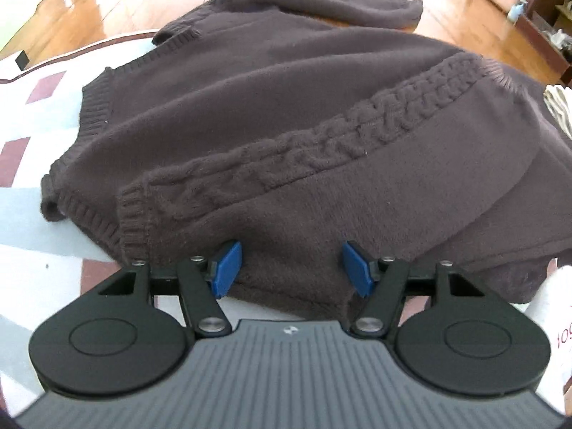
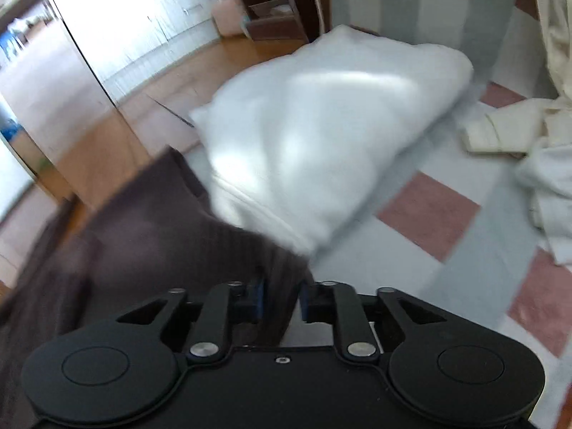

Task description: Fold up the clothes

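on the checked bedspread (image 1: 21, 193), sweater (image 1: 286, 125) lies between left claw (image 1: 291, 268) pads.

Only a cropped scrap of red print shows, on the white fabric (image 1: 557, 325) at the lower right edge; it cannot be read.

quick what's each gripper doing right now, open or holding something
Left gripper: open, blue pads wide apart over the dark brown knit sweater, gripping nothing.
Right gripper: narrowed around a fold of that sweater; whether it is clamped cannot be told.
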The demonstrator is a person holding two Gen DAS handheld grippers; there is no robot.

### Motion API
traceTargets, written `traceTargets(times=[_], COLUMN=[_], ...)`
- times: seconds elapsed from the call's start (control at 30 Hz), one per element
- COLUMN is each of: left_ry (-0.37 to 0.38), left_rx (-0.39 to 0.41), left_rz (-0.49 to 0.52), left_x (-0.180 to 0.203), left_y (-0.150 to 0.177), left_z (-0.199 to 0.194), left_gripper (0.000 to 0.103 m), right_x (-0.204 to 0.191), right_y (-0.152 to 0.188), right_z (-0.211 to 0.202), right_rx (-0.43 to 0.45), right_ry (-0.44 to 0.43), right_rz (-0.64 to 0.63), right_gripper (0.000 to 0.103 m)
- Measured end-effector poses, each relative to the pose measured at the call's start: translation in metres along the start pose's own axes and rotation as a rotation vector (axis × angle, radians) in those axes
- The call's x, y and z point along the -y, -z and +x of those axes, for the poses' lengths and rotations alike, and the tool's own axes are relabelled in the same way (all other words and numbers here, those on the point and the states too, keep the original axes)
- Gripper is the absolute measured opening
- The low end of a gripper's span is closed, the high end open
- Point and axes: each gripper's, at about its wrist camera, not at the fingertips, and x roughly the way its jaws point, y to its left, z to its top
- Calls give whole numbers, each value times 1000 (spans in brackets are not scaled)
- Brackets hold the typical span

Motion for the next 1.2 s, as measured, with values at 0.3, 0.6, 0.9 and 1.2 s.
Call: traceTargets(times=[0.3,0.6,0.9,1.2], left_ry=[-42,-66,-104,-72], left_rx=[64,208,326,394], left_rz=[-54,-214,-246,-191], left_x=[-13,-50,-95,-124], left_y=[11,6,-6,-85], left_z=[-58,-135,-206,-184], left_gripper=[64,65,67,68], right_x=[-60,-207,-353,-506], right_y=[20,36,40,32], right_z=[-64,-101,-166,-133], right_rx=[-14,-232,-756,-814], right_ry=[-236,-634,-783,-635], right_rz=[-117,-320,-396,-565], right_gripper=[46,46,52,52])
